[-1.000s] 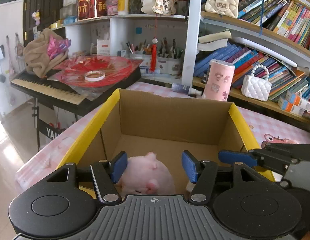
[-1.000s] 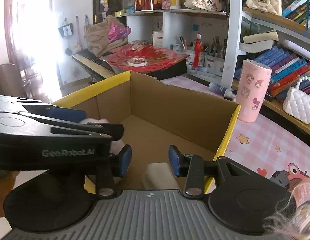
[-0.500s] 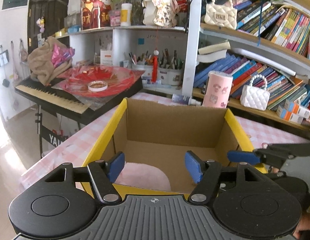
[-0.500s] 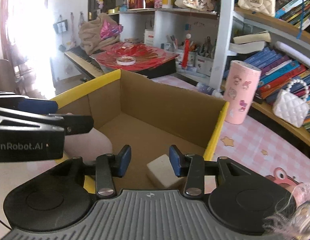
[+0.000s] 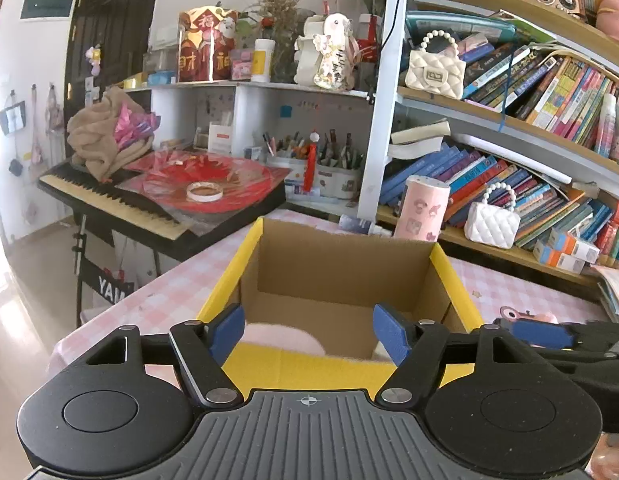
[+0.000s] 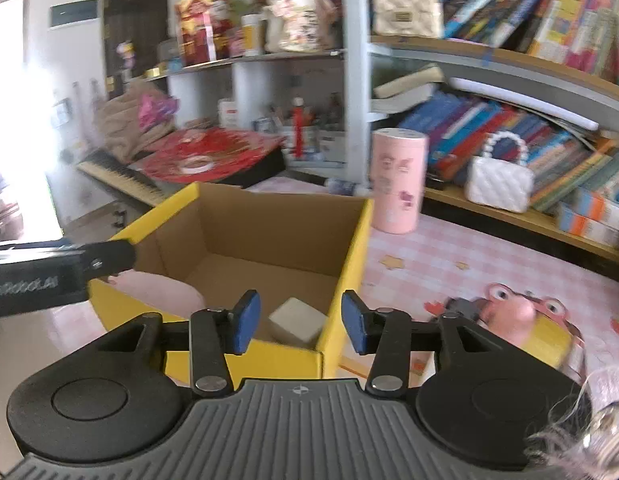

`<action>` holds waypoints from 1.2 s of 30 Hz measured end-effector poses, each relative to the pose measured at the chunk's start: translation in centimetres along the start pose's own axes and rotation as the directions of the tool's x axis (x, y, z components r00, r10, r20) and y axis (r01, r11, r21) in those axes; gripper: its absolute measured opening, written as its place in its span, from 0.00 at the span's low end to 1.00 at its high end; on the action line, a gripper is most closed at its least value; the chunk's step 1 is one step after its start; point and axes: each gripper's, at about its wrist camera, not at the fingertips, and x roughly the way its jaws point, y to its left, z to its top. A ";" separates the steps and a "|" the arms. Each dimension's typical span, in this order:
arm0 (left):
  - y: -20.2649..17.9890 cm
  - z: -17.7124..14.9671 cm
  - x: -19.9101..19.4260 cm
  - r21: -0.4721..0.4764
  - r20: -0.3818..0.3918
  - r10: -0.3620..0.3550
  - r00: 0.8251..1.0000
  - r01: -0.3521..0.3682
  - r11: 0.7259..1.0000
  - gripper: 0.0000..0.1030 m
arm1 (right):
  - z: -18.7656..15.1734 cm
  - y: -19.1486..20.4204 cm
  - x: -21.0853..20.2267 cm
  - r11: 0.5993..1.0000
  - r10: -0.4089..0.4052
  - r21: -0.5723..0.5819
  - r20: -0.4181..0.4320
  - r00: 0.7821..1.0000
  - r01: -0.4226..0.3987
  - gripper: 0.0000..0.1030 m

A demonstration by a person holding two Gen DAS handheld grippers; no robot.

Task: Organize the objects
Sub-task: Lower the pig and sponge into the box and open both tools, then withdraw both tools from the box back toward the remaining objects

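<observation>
A cardboard box [image 5: 245,256] with yellow outer walls stands open on the pink checked table. A pink plush toy [image 5: 285,338] lies in its near left corner, and a white block [image 6: 296,318] rests on its floor near the right wall. My left gripper [image 5: 309,334] hovers just behind the box's near wall. Its jaws are opening and nothing is between them. My right gripper [image 6: 300,322] hangs over the box's [image 6: 353,248] near right corner, jaws opening, pads touching nothing. The plush [image 6: 157,288] shows beside the left gripper's finger [image 6: 69,268] in the right wrist view.
A pink printed cylinder [image 6: 397,180] and a white quilted purse [image 6: 497,184] stand behind the box by the bookshelves. A keyboard [image 5: 109,196] heaped with red paper is at the left. A cartoon pig print [image 6: 509,312] marks the tablecloth right of the box.
Both grippers have drawn back and up out of the box with wider jaws. The plush toy and the white block stayed on the box floor. The right view has swung rightward.
</observation>
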 end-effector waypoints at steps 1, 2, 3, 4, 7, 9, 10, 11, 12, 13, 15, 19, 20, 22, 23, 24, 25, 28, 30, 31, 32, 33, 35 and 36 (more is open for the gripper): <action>0.3 -0.2 -0.3 -0.004 -0.003 -0.002 1.000 0.002 1.000 0.71 | -0.2 0.0 -0.3 1.000 -0.013 0.009 -0.002 1.000 0.013 0.49; 0.5 -0.4 -0.5 -0.006 -0.007 -0.005 1.000 0.005 1.000 0.71 | -0.5 0.2 -0.7 0.999 -0.027 0.022 -0.007 1.000 0.027 0.54; 0.8 -0.6 -0.8 -0.007 -0.010 -0.006 1.000 0.006 1.000 0.71 | -0.9 0.3 -1.0 0.999 -0.033 0.029 -0.014 0.999 0.033 0.56; 1.0 -0.9 -1.0 -0.009 -0.015 -0.006 1.000 0.006 1.000 0.71 | -1.3 0.6 -1.1 0.999 -0.039 0.027 -0.031 0.999 0.040 0.59; 1.5 -1.5 -1.6 0.001 -0.023 -0.011 1.000 0.011 1.000 0.71 | -2.3 1.4 -0.3 0.998 -0.059 0.013 -0.113 0.992 0.061 0.59; 1.8 -1.7 -2.0 0.011 -0.028 -0.018 0.999 0.018 1.000 0.71 | -2.7 1.7 0.8 0.997 -0.076 0.016 -0.160 0.984 0.079 0.59; 2.0 -1.8 -2.2 0.015 -0.027 -0.019 0.999 0.020 1.000 0.71 | -2.8 1.8 1.6 0.996 -0.088 0.016 -0.173 0.981 0.093 0.56; 2.1 -1.8 -2.4 0.018 -0.025 -0.017 1.000 0.018 1.000 0.71 | -2.9 1.7 2.2 0.994 -0.100 0.016 -0.183 0.978 0.105 0.53; 2.3 -1.8 -2.6 0.021 -0.022 -0.014 1.000 0.014 1.000 0.71 | -2.8 1.6 2.8 0.993 -0.108 0.024 -0.189 0.976 0.115 0.51; 2.6 -1.8 -2.8 0.022 -0.018 -0.008 1.000 0.008 1.000 0.71 | -2.7 1.5 3.4 0.993 -0.102 0.045 -0.199 0.975 0.113 0.48; 3.2 -1.8 -3.1 0.016 -0.010 0.011 1.000 -0.010 1.000 0.71 | -2.5 1.2 4.0 0.989 -0.121 0.066 -0.190 0.974 0.136 0.44; 4.5 -1.6 -3.4 -0.010 -0.011 0.042 0.999 -0.042 0.999 0.71 | -2.0 1.3 4.2 0.986 -0.125 0.087 -0.179 0.976 0.142 0.44; 4.7 -1.6 -3.4 -0.014 -0.015 0.045 0.999 -0.045 0.999 0.71 | -2.0 1.6 3.9 0.987 -0.117 0.090 -0.172 0.978 0.134 0.44; 4.9 -1.7 -3.4 -0.016 -0.027 0.041 0.999 -0.041 0.999 0.71 | -1.9 2.2 3.5 0.989 -0.104 0.091 -0.165 0.981 0.120 0.44; 5.0 -1.8 -3.3 -0.012 -0.036 0.035 0.999 -0.036 0.999 0.71 | -1.9 2.5 3.1 0.989 -0.096 0.097 -0.165 0.982 0.113 0.45; 5.0 -1.8 -3.3 -0.006 -0.043 0.030 0.999 -0.031 1.000 0.71 | -1.8 2.8 2.9 0.989 -0.087 0.104 -0.167 0.982 0.105 0.45; 4.9 -2.0 -3.3 0.001 -0.050 0.024 0.998 -0.024 1.000 0.71 | -1.9 3.2 2.5 0.989 -0.079 0.113 -0.168 0.983 0.099 0.46; 4.6 -2.2 -3.2 0.019 -0.068 0.003 0.998 -0.001 1.000 0.73 | -1.9 3.9 1.4 0.987 -0.084 0.123 -0.155 0.984 0.104 0.50; 4.4 -2.4 -3.4 0.027 -0.077 -0.016 0.997 0.018 0.999 0.76 | -1.9 4.2 0.4 0.986 -0.101 0.121 -0.134 0.986 0.118 0.53; 4.3 -2.5 -3.4 0.031 -0.082 -0.024 0.996 0.027 0.999 0.76 | -2.1 4.4 -0.1 0.985 -0.111 0.116 -0.123 0.986 0.125 0.54; 4.1 -2.6 -3.4 0.034 -0.088 -0.032 0.996 0.035 0.999 0.76 | -2.3 4.6 -0.6 0.985 -0.123 0.105 -0.114 0.986 0.135 0.54; 4.0 -2.8 -3.4 0.038 -0.094 -0.040 0.995 0.044 0.998 0.76 | -2.6 4.7 -1.0 0.985 -0.135 0.094 -0.110 0.985 0.145 0.54; 3.8 -3.2 -3.4 0.050 -0.110 -0.061 0.992 0.067 0.997 0.77 | -3.1 4.9 -1.6 0.983 -0.157 0.075 -0.110 0.981 0.166 0.55; 3.7 -3.3 -3.4 0.054 -0.117 -0.069 0.991 0.076 0.996 0.77 | -3.4 4.9 -1.9 0.982 -0.168 0.070 -0.111 0.979 0.176 0.55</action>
